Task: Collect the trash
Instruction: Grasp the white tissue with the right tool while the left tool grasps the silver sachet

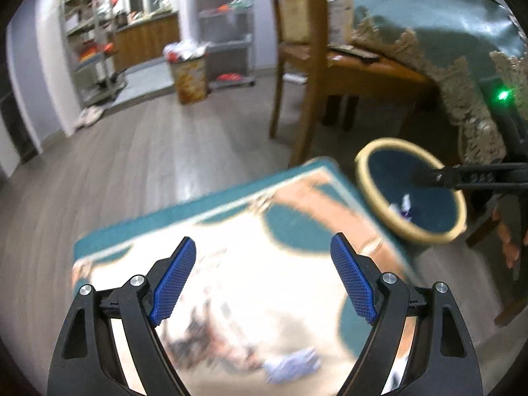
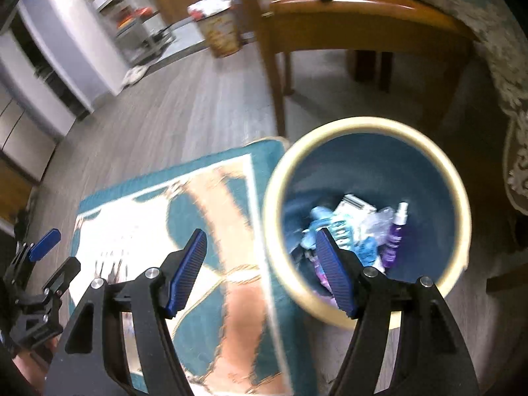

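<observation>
No text, label or number can be read in either view; the packaging in the bin [image 2: 363,171] ahead of the right gripper is too blurred.

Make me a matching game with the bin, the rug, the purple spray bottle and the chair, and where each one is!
Things:
1. bin
2. rug
3. purple spray bottle
4. chair

Places:
A. inside the bin
B. flat on the wood floor
C. tucked against the table with the green cloth
D. standing beside the rug's edge

Pairs: 1-D, 2-B, 3-A, 4-C
</observation>
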Demonstrator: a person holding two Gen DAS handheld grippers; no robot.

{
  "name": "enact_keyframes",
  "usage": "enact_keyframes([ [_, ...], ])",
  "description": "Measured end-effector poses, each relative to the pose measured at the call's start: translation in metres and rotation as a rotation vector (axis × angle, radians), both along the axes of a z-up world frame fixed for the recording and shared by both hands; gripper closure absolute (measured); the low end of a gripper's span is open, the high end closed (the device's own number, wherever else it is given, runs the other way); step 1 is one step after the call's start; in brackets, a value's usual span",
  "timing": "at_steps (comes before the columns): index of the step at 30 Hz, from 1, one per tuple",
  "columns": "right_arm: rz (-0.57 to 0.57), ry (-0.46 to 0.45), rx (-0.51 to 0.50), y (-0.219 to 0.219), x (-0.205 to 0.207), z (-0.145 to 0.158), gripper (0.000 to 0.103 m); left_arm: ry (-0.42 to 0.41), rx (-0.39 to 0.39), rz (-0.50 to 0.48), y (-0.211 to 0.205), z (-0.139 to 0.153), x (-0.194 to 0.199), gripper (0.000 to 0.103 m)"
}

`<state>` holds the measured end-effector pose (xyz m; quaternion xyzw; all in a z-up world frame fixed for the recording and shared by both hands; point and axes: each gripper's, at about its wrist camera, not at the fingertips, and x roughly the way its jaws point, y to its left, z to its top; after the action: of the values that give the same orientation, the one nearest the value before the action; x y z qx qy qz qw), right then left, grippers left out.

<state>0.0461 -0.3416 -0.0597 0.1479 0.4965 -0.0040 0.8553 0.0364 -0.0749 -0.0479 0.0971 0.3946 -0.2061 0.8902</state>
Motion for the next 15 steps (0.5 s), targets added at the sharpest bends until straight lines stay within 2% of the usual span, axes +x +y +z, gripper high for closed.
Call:
enact_keyframes([
  [6, 0.184, 0.069, -0.034, 0.060, -0.024, -0.021, 0.035, 0.014, 0.013, 0.090, 0.054, -0.008, -0.025, 0.019],
  [10, 0.287, 0.164, -0.029, 0.091, -0.046, -0.044, 0.037, 0.024, 0.068, 0.134, 0.077, -0.016, -0.028, 0.019],
  [15, 0.493, 0.237, -0.086, 0.135, -0.073, -0.069, 0.045, 0.038, 0.011, 0.175, 0.084, -0.012, -0.018, 0.019],
])
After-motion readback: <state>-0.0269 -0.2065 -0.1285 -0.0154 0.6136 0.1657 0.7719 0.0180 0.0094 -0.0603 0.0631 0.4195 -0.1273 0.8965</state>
